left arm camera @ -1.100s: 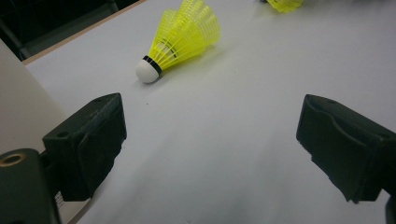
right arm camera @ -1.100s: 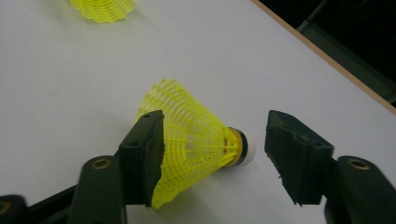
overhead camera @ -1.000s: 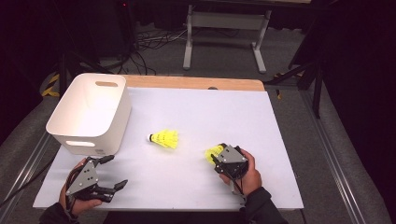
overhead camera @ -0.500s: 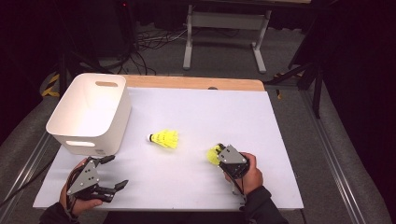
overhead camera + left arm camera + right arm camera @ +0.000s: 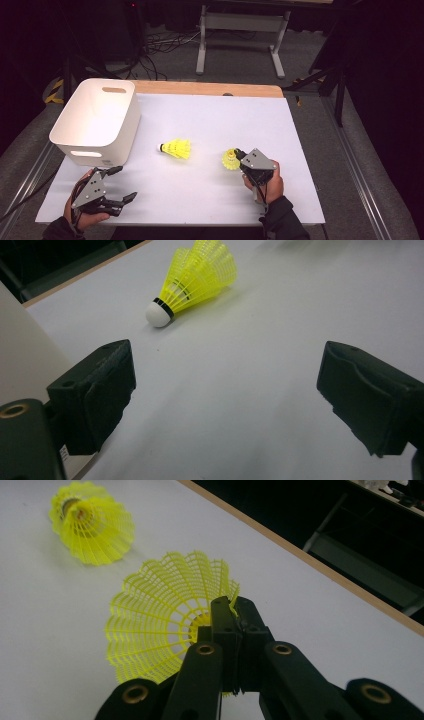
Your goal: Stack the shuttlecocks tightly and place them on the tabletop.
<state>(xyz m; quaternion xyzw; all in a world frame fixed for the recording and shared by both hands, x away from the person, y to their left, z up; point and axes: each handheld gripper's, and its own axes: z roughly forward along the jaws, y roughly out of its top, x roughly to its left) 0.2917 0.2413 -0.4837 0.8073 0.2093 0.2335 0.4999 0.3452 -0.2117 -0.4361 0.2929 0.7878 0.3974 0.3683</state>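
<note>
Right gripper point(image 5: 231, 611) clamped on shuttlecock skirt point(image 5: 165, 625); left gripper point(image 5: 225, 390) jaws apart, idle; lift gently, avoid crushing mesh

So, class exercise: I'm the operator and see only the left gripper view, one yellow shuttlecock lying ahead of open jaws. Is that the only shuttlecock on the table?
Observer: No. A second shuttlecock is pinched by its skirt rim in the right tool.
Operator: What is the pale wall at my left edge?
Observer: A white bin with handle slots, standing at the table's left.
Operator: Where does my shuttlecock's cork point?
Observer: The loose shuttlecock lies on its side, cork toward the bin; the left tool is open near the table's front.
</note>
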